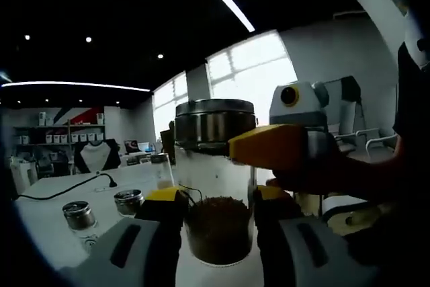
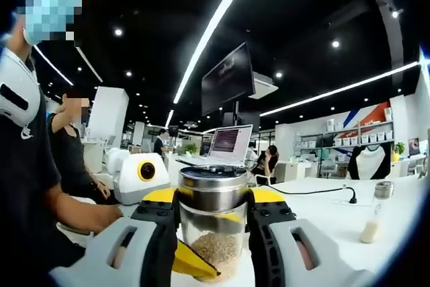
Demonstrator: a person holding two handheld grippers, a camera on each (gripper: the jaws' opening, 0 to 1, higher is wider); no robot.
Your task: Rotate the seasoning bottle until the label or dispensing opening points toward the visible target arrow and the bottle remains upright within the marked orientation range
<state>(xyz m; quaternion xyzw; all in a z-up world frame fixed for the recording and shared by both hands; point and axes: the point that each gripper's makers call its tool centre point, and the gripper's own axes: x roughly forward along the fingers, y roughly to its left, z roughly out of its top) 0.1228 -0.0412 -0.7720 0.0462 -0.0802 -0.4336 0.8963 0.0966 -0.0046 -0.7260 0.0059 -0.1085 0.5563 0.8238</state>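
Note:
The seasoning bottle [image 1: 216, 166] is clear glass with a metal lid [image 1: 215, 120] and stands upright on the white table [image 1: 60, 233], partly filled with grains. My left gripper [image 1: 218, 201] is shut on its lower body, with a pad pressed to each side. In the left gripper view the right gripper [image 1: 269, 147] comes in from the right, its yellow finger lying against the bottle just under the lid. In the right gripper view my right gripper [image 2: 213, 199] is shut on the bottle [image 2: 213, 233] at lid height. A yellow finger [image 2: 195, 263] of the left gripper shows low against the glass.
Two small shaker jars [image 1: 79, 214] [image 1: 127, 201] and a black cable [image 1: 67, 189] lie on the table to the left. In the right gripper view a small bottle [image 2: 371, 225], a shaker [image 2: 383, 189] and a plug [image 2: 351, 198] sit at the right. A laptop [image 2: 230, 142] stands behind.

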